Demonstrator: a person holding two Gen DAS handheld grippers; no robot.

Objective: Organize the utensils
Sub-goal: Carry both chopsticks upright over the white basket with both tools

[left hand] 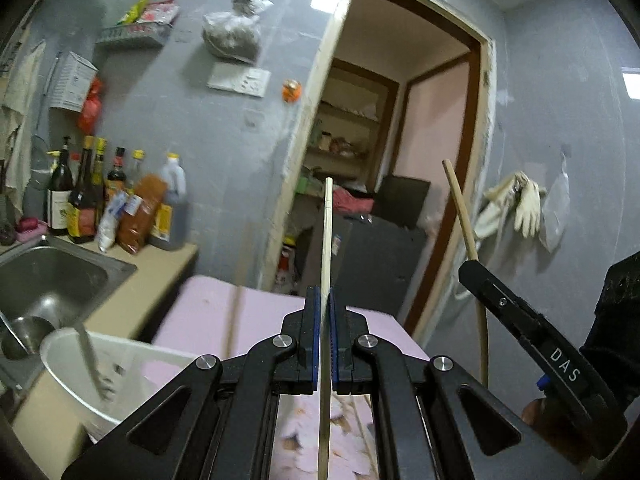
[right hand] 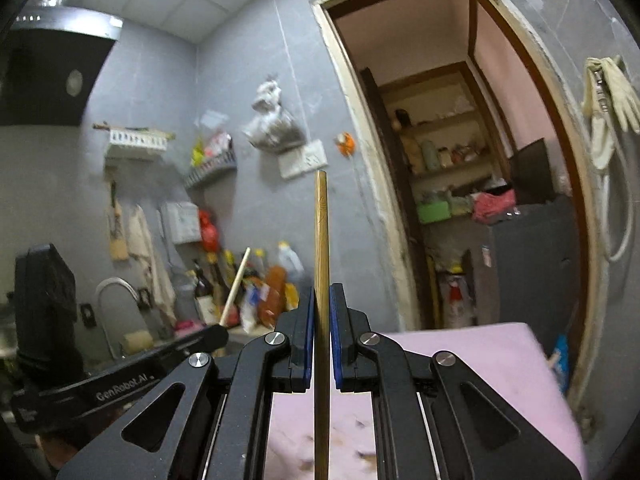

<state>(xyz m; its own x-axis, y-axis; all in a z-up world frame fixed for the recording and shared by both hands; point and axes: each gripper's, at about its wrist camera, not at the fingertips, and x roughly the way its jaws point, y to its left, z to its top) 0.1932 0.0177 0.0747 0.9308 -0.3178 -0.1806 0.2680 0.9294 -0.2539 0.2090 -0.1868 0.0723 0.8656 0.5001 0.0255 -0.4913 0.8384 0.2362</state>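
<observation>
My left gripper is shut on a pale chopstick that stands upright between its blue pads. My right gripper is shut on a darker wooden chopstick, also upright. In the left wrist view the right gripper shows at the right with its chopstick pointing up. In the right wrist view the left gripper shows at the left with its chopstick. A white utensil holder with a metal utensil in it stands at the lower left, below the left gripper.
A pink cloth-covered surface lies below both grippers. A steel sink and a counter with several sauce bottles are to the left. An open doorway is ahead, with gloves hung on the wall to the right.
</observation>
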